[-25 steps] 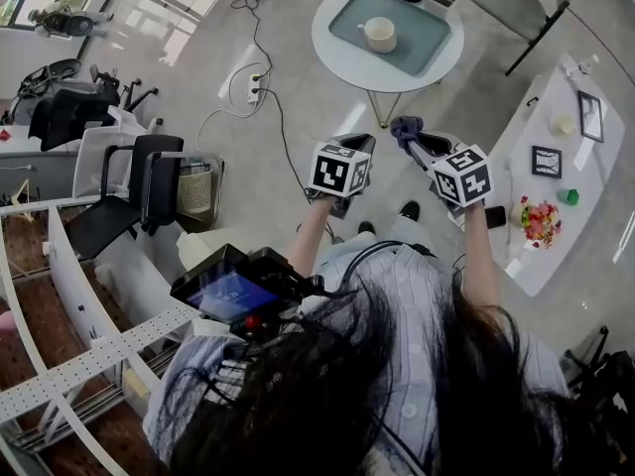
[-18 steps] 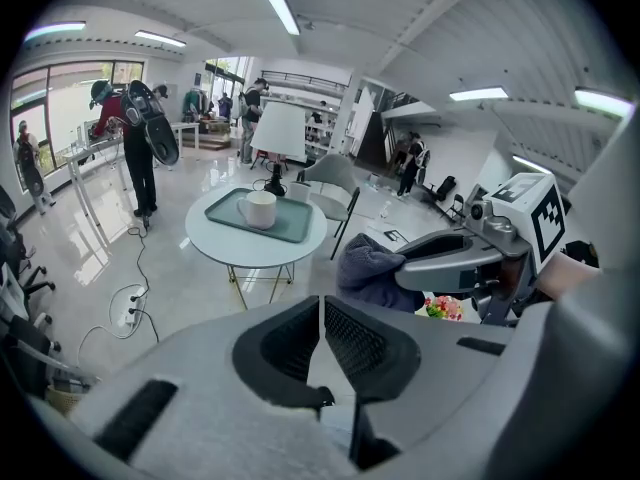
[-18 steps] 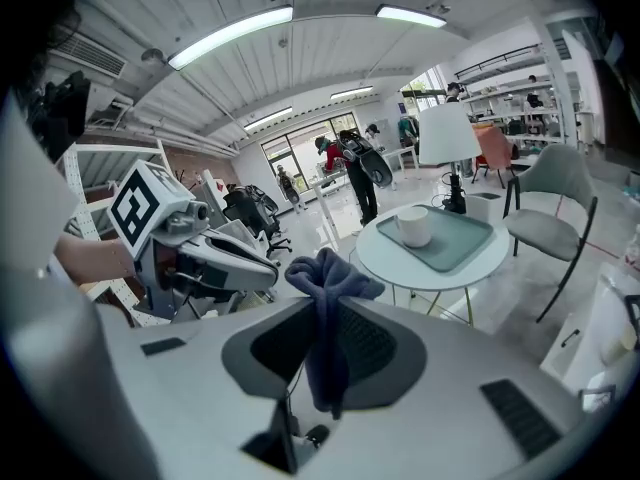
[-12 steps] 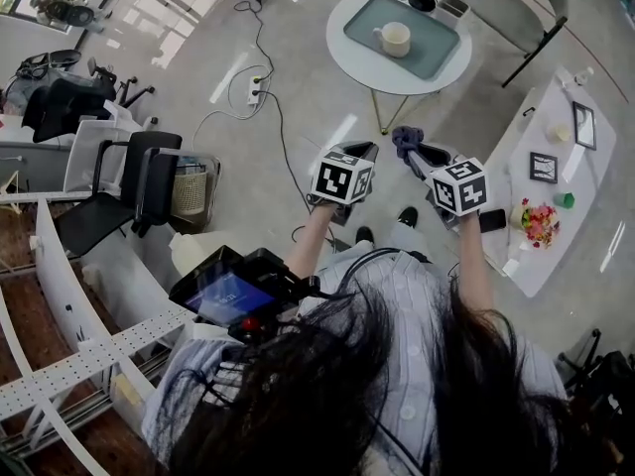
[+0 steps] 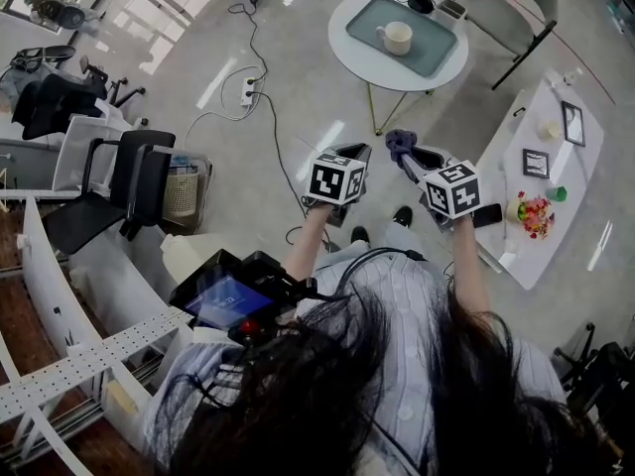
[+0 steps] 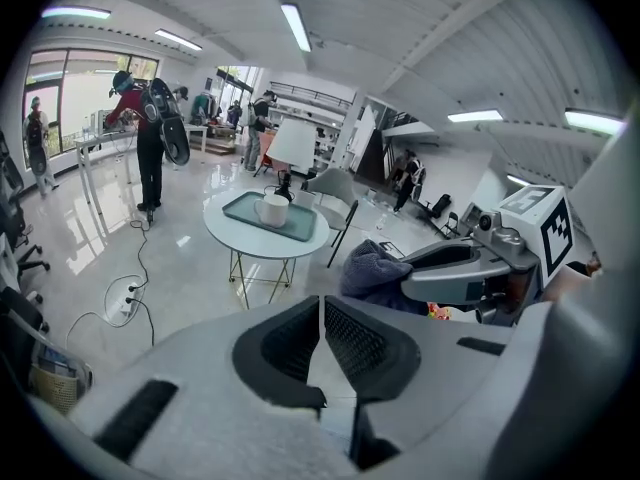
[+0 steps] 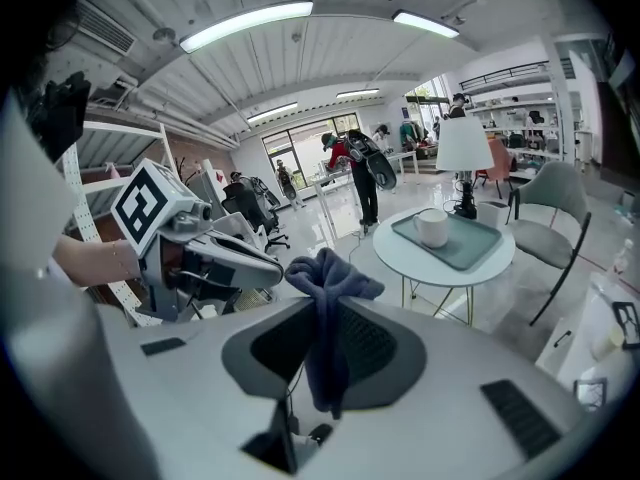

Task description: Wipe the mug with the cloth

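Observation:
A cream mug (image 5: 398,37) stands on a teal tray (image 5: 433,52) on a round white table (image 5: 349,53), well ahead of both grippers. My right gripper (image 5: 404,150) is shut on a dark blue cloth (image 5: 400,142), which bunches above the jaws and hangs down between them in the right gripper view (image 7: 326,298). My left gripper (image 5: 353,153) is held beside it, jaws shut with nothing between them (image 6: 321,303). Both gripper views show the mug (image 6: 271,209) (image 7: 432,227) far off on the tray (image 6: 300,230) (image 7: 470,243).
A grey chair (image 5: 506,13) stands behind the round table, and a lamp (image 7: 463,148) on it. A low white table (image 5: 556,167) with frames and small items is at the right. Cables and a power strip (image 5: 245,89) lie on the floor; black chairs (image 5: 129,181) at left. A person with a backpack (image 6: 150,128) stands farther off.
Both grippers have drifted slightly left and lower in the head view. The cloth stays held in the right jaws. The mug has not moved.

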Demonstrator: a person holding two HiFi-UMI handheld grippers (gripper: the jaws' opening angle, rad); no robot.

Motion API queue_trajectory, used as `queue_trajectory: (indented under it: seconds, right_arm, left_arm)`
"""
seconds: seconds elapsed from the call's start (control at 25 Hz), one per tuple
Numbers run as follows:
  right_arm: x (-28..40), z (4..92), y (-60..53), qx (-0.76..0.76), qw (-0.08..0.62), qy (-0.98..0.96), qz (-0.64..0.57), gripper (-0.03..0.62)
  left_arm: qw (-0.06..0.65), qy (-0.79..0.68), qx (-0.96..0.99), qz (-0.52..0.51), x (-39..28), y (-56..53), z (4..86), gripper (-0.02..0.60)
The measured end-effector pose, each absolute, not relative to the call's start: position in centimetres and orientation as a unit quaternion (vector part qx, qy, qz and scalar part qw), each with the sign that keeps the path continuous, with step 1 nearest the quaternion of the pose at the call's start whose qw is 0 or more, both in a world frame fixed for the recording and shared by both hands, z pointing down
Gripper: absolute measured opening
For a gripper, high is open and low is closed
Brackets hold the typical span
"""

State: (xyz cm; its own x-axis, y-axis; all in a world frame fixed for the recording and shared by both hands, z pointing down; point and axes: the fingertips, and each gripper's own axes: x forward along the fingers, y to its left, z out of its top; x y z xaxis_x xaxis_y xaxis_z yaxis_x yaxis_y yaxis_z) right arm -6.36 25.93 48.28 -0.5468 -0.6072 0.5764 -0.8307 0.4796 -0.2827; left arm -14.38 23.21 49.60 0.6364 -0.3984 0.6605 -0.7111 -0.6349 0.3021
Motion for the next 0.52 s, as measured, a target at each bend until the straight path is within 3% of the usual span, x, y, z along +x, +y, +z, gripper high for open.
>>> queue_trajectory:
  seconds: [0.52]
  right_arm:
    - [-7.4,48.3,27.2,0.433,0.201,-0.835,0.272,0.087]
  left_arm:
    - [0.268,-0.315,0.869,0.272,-15.1,24.3,49.6,0.031]
